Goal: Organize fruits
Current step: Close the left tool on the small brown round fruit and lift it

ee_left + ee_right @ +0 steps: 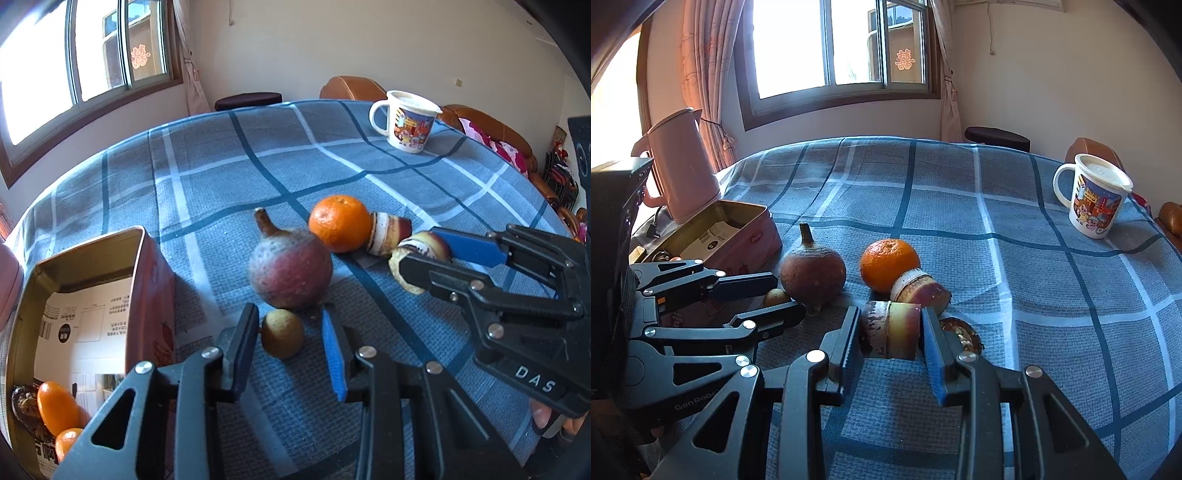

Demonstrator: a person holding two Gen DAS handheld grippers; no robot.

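Note:
A small yellow-brown fruit (283, 333) lies on the checked tablecloth between the fingers of my left gripper (290, 345), which is open around it with a gap on each side. A large reddish round fruit with a stem (290, 266) sits just beyond it. An orange (339, 223) lies farther back beside a cut purple-and-white piece (388, 231). My right gripper (891, 338) holds a cut reddish-yellow fruit piece (892, 334) between its fingers; both pads touch it. A pink tin box (147, 295) at the left holds small oranges (55, 408).
A printed white mug (404, 120) stands at the far right of the table. A pink kettle (681, 166) stands behind the tin box. A dark shrivelled fruit (962, 332) lies right of the right gripper. A brown sofa (491, 129) lies beyond the table edge.

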